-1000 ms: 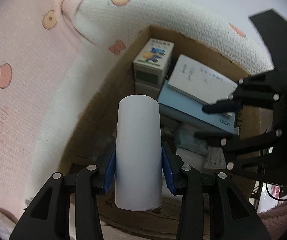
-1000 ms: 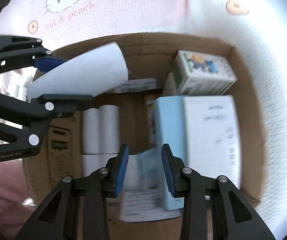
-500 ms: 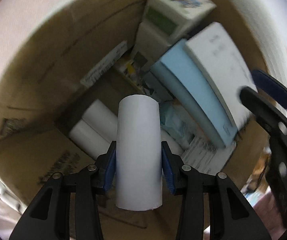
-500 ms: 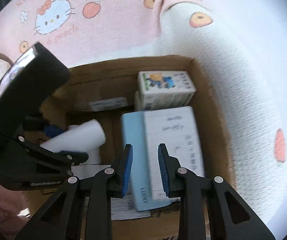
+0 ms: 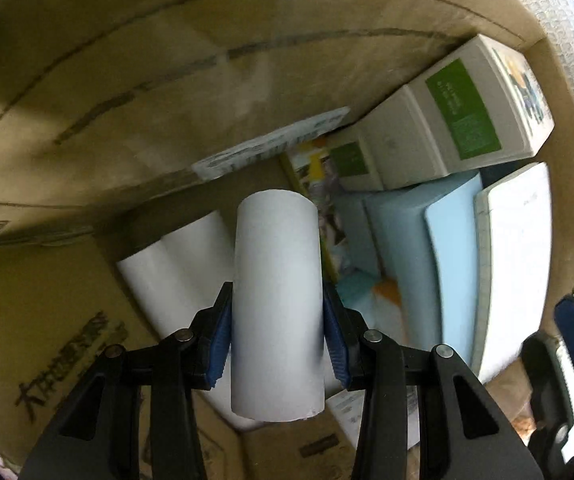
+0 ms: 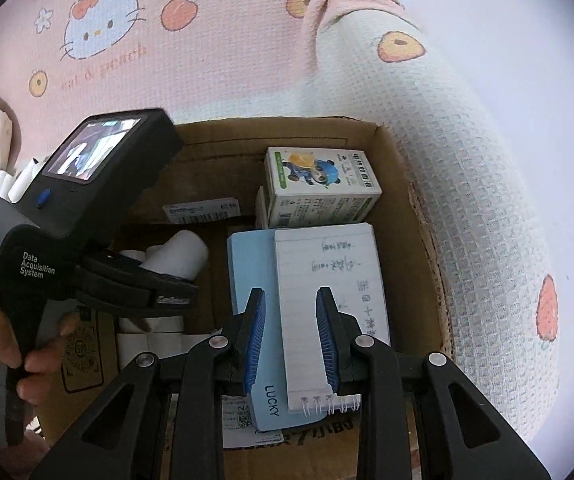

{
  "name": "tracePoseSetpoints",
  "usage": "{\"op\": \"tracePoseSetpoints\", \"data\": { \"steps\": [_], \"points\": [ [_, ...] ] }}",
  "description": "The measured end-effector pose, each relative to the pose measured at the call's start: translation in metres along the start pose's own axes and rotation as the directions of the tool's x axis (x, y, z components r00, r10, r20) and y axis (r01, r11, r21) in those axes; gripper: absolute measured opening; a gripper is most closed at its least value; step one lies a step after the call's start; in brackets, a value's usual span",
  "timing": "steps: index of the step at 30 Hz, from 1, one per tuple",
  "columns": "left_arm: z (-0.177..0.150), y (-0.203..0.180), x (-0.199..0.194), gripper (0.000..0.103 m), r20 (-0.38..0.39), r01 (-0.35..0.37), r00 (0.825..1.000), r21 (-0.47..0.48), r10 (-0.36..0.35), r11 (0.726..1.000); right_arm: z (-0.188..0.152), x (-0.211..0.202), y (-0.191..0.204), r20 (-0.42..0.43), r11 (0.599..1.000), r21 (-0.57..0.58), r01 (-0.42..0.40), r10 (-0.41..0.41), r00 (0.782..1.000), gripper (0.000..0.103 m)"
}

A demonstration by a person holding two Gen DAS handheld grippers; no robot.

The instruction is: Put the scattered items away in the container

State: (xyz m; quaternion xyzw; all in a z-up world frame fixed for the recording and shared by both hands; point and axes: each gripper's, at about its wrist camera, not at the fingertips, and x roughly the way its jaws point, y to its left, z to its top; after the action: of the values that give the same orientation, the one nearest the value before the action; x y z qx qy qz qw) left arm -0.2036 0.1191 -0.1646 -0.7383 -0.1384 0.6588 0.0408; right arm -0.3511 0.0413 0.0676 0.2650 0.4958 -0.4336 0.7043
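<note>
My left gripper (image 5: 277,332) is shut on a white paper roll (image 5: 277,300) and holds it low inside the cardboard box (image 5: 87,100), over two more white rolls (image 5: 179,272). In the right wrist view the left gripper (image 6: 159,276) with the roll (image 6: 181,254) sits in the left half of the box (image 6: 403,216). My right gripper (image 6: 290,340) is open and empty, above the box's near side over a white notepad (image 6: 327,280) and a blue "LUCKY" book (image 6: 247,280).
Two green-and-white cartons (image 6: 319,184) are stacked at the box's far right corner, also in the left wrist view (image 5: 467,108). A pink and white Hello Kitty blanket (image 6: 207,40) surrounds the box. White bits (image 6: 11,180) lie on the blanket at left.
My left gripper has gone down deeper into the box with the roll. My right gripper has pulled up and back from the box; it stays open.
</note>
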Motion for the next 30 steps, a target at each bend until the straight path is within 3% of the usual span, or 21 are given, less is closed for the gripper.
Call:
{"op": "tracePoseSetpoints", "data": {
  "steps": [5, 14, 17, 19, 21, 24, 25, 30],
  "points": [
    [-0.006, 0.007, 0.007, 0.045, 0.004, 0.018, 1.000, -0.055, -0.018, 0.998, -0.001, 0.006, 0.004, -0.010, 0.999, -0.035, -0.001, 0.001, 1.000, 0.023],
    [-0.014, 0.009, 0.005, 0.044, 0.020, -0.019, 1.000, 0.004, 0.018, 1.000, -0.008, 0.011, 0.012, -0.037, 0.975, -0.220, -0.015, 0.007, 0.999, 0.024],
    [-0.020, 0.014, 0.010, 0.032, -0.017, -0.009, 1.000, 0.001, 0.009, 1.000, -0.009, 0.011, 0.016, -0.035, 0.962, -0.272, -0.031, 0.023, 0.999, 0.024],
    [-0.024, 0.016, 0.006, 0.018, 0.000, -0.006, 1.000, 0.000, 0.006, 1.000, -0.009, 0.007, 0.017, -0.036, 0.941, -0.335, -0.039, 0.029, 0.999, 0.024],
    [-0.028, 0.018, -0.001, 0.014, 0.020, -0.009, 1.000, 0.009, 0.008, 1.000, -0.010, 0.003, 0.018, -0.035, 0.939, -0.341, -0.040, 0.030, 0.999, 0.024],
    [-0.034, 0.020, -0.016, 0.014, 0.058, 0.010, 0.998, 0.062, -0.014, 0.998, -0.015, 0.005, 0.020, -0.047, 0.940, -0.338, -0.053, 0.039, 0.998, 0.024],
    [-0.035, 0.020, -0.020, 0.014, 0.057, 0.014, 0.998, 0.083, -0.019, 0.996, -0.016, 0.003, 0.020, -0.064, 0.913, -0.402, -0.069, 0.047, 0.997, 0.024],
    [-0.052, 0.029, -0.036, 0.015, 0.038, 0.037, 0.998, 0.202, -0.046, 0.979, -0.021, 0.004, 0.019, -0.124, 0.911, -0.381, -0.159, 0.121, 0.985, 0.024]
  ]
}}
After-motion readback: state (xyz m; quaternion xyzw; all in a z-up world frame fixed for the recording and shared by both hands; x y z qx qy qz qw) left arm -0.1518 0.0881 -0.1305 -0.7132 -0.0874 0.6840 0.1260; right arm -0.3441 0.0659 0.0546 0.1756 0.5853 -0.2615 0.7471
